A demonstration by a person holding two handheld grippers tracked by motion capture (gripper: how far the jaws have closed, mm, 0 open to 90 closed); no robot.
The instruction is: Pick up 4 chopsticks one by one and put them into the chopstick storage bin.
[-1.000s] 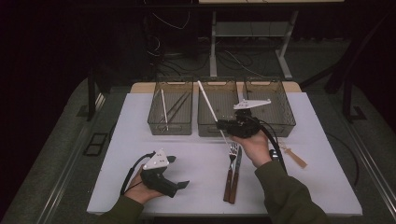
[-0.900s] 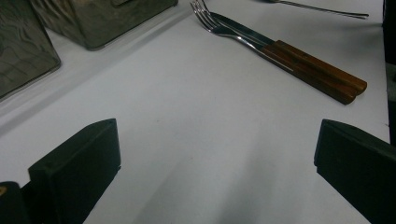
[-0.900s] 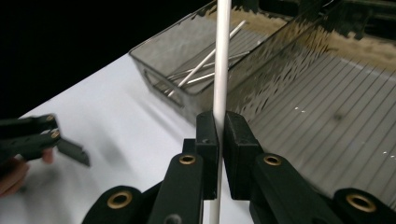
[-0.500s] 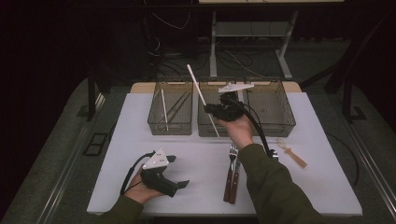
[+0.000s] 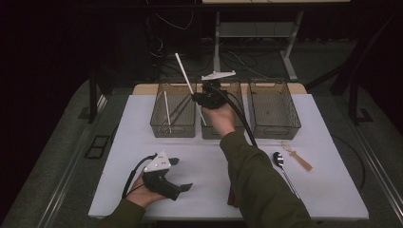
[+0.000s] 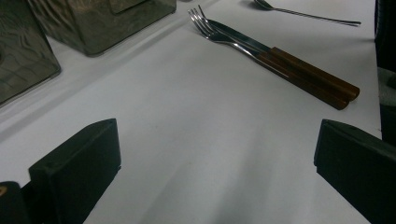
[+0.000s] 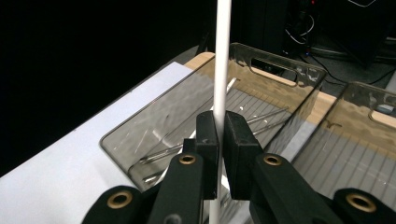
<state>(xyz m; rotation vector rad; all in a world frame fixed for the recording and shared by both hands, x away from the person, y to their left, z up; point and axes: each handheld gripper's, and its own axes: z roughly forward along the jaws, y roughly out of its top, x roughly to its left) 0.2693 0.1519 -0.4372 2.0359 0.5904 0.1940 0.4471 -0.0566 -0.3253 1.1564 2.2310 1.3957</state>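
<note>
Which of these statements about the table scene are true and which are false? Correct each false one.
1. The right gripper is shut on the white stick. True.
2. The left gripper holds a fork. False: its jaws stand open with nothing between them.
3. Three baskets stand in a row; the right basket is one. True.
4. The spoon lies in the left basket. False: it lies on the table, right of the person's sleeve.

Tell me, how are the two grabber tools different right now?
The right gripper is shut on a white stick; the left gripper is open, with nothing between its jaws. The right gripper is up by the bins; the left gripper sits low at the table. Both are black.
</note>
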